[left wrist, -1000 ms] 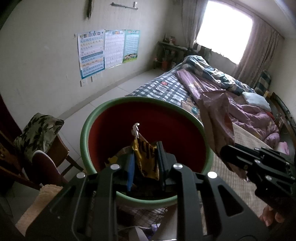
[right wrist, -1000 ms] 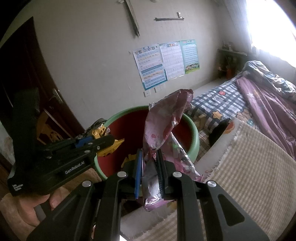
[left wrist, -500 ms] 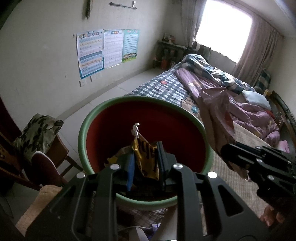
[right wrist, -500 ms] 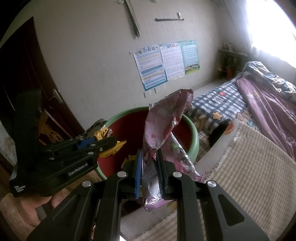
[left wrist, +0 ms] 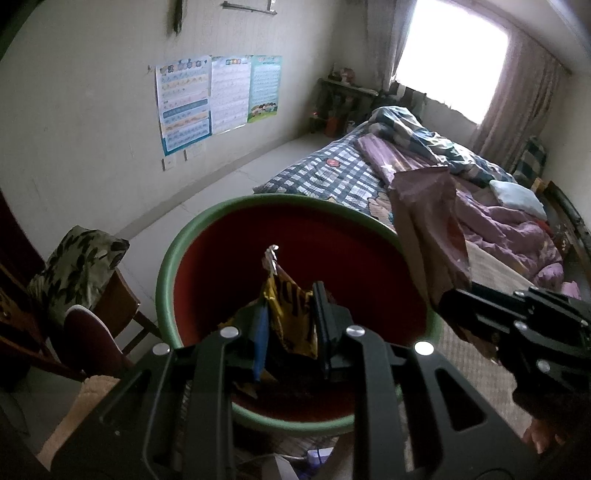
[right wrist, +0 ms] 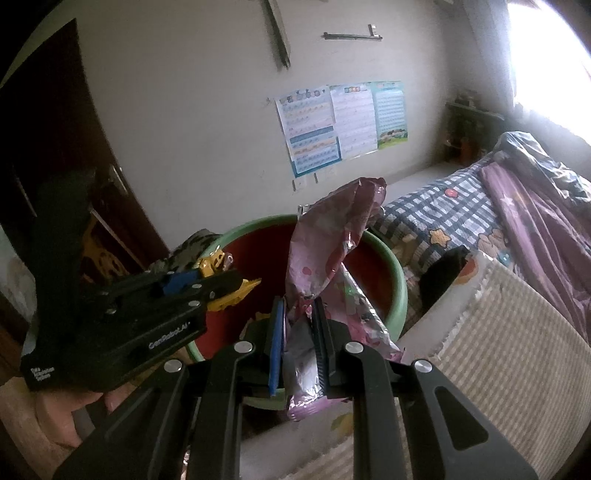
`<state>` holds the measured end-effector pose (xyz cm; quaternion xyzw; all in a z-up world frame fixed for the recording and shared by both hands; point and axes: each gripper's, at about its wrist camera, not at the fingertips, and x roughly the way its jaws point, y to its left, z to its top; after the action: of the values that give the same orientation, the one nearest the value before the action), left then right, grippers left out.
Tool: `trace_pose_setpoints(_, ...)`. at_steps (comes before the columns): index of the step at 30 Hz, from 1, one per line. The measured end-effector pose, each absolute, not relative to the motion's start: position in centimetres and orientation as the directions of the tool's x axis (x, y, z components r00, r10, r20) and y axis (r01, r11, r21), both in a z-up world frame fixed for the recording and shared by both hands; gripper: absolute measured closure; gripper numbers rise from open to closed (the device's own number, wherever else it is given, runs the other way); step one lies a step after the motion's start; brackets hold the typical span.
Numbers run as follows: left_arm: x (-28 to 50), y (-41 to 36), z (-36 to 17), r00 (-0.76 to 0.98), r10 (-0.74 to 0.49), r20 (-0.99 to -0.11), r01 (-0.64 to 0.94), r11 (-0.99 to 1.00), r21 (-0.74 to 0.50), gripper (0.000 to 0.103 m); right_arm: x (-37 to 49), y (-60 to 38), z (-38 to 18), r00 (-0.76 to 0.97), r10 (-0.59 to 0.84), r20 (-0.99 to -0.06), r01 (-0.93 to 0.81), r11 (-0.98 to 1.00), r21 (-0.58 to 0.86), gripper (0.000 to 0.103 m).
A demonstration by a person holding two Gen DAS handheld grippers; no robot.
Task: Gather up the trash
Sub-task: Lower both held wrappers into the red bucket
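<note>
While one green-rimmed red basin [left wrist: 168,266] is sitting beside the bed [left wrist: 332,173], two wrappers are being carried. The left gripper [left wrist: 290,325] is pinching one yellow wrapper [left wrist: 291,314] over the basin's inside; the right gripper [right wrist: 299,343], alongside, is clamping one pink wrapper [right wrist: 332,236] by the rim.

A pale wall [left wrist: 92,110] runs along the left, with three posters [left wrist: 218,99] pinned side by side and a metal rail [right wrist: 351,36] higher up. Far right, a bright window [left wrist: 454,51] with curtains [left wrist: 513,107] floods the room with daylight. A bed [left wrist: 332,173] with a checked sheet and a rumpled purple quilt [left wrist: 509,229] fills the right side. Light floor [left wrist: 207,199] lies between wall and bed. Near left stand a wooden chair [left wrist: 122,306] with a leaf-print cushion [left wrist: 77,266] and a dark door [right wrist: 74,147].
</note>
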<state>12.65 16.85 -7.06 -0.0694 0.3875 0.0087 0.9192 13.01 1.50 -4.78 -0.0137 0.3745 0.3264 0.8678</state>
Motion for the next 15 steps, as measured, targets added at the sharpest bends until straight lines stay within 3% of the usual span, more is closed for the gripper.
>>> trace_pose_setpoints(15,14.4,17.3,-8.1,0.672,-0.028,-0.74,-0.084,0.99,-0.113,0.082,14.5,2.8,-5.6,0.494,0.532,-0.688,-0.586,0.788,0.188,0.087)
